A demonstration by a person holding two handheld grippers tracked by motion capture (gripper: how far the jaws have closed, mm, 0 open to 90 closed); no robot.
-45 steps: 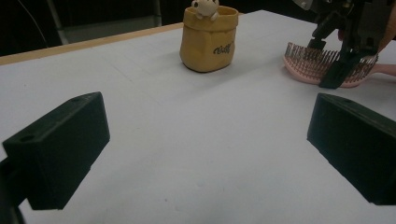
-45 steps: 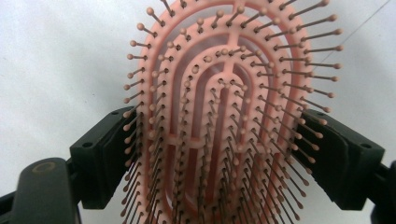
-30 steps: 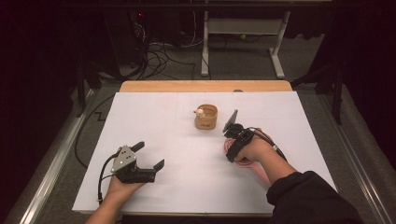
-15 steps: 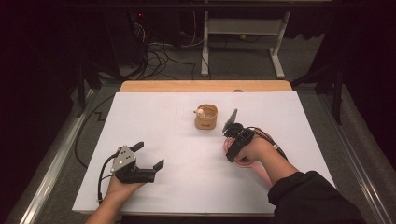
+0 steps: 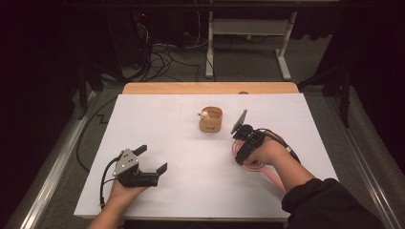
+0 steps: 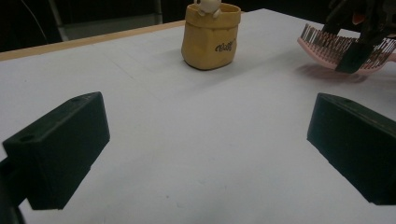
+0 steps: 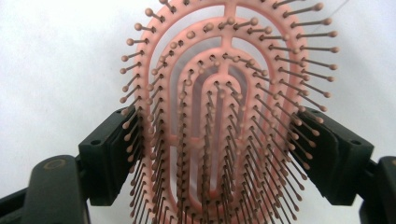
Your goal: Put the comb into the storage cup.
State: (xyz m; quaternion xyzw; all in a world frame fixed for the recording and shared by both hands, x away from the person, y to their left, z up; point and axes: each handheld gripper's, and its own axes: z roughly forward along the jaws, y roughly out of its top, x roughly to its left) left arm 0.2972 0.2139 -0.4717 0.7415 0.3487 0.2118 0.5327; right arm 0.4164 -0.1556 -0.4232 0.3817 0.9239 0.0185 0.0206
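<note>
A pink hairbrush [image 7: 224, 116] with ball-tipped bristles stands between the jaws of my right gripper [image 7: 224, 158], which press on both edges of its oval head. In the high view the right gripper [image 5: 240, 151] sits right of centre, with the brush [image 5: 258, 167] under the hand. From the left gripper view the brush [image 6: 336, 49] hangs just above the sheet, over its own shadow. A yellow cup [image 5: 210, 119] with a small pale figure on its rim stands upright at mid-table. My left gripper [image 5: 153, 158] rests near the front left, jaws wide apart and nothing between them [image 6: 205, 149].
A white sheet [image 5: 167, 124] covers the table, with a wooden strip [image 5: 210, 88] showing at the far edge. Beyond it the floor holds cables [image 5: 162, 57] and a white desk frame [image 5: 248, 33]. Metal rails run along both sides.
</note>
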